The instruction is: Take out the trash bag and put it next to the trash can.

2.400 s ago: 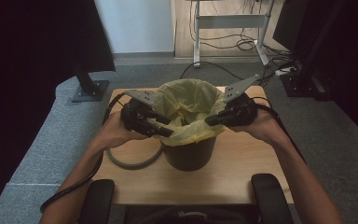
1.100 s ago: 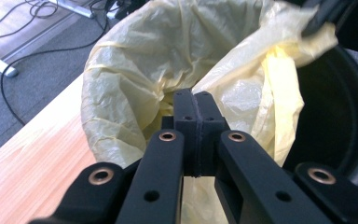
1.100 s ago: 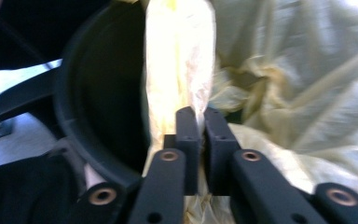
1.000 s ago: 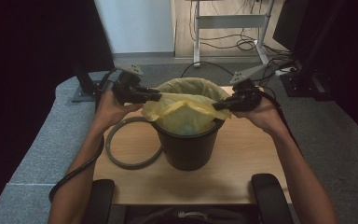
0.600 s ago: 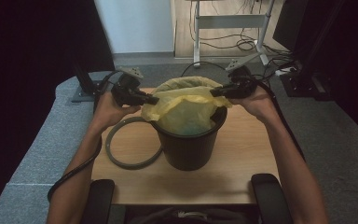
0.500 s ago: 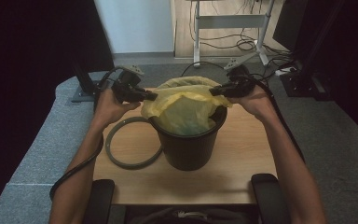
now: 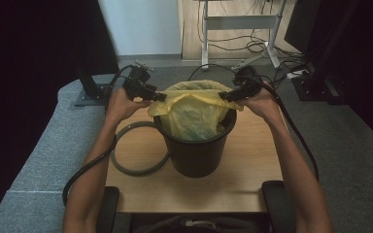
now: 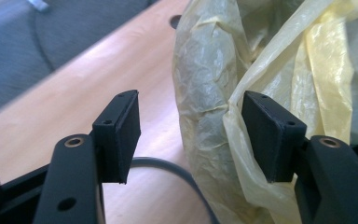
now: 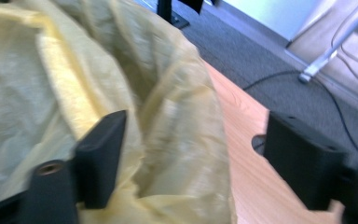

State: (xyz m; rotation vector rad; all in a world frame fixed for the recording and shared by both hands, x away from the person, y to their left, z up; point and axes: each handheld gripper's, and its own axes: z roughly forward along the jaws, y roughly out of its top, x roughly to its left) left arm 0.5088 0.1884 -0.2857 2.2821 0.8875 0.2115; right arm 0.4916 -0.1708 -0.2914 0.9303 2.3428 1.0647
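The yellow bag (image 7: 194, 109) is sitting inside the black bin (image 7: 196, 150) in the middle of the table (image 7: 252, 179), its mouth pulled wide and its edge draping over the rim on both sides. On the far side the film is lying over the rim, while on the near side it is sagging into the bin with the rim showing bare, so the lining is looking only partly done.

The left tongs (image 7: 159, 97) are hanging at the bag's left edge; their jaws have just been opening, and in the left gripper view they are standing apart with the film (image 8: 242, 112) brushing one pad but not pinched. The right tongs (image 7: 226, 95) are doing the same at the right edge: jaws just opened, with a fold of bag (image 9: 182, 140) bulging between them, unclamped.

What seems left is tucking the near edge down around the rim. The grey ring (image 7: 138, 150) is lying on the table just left of the bin, apparently waiting to be fitted over the bag.
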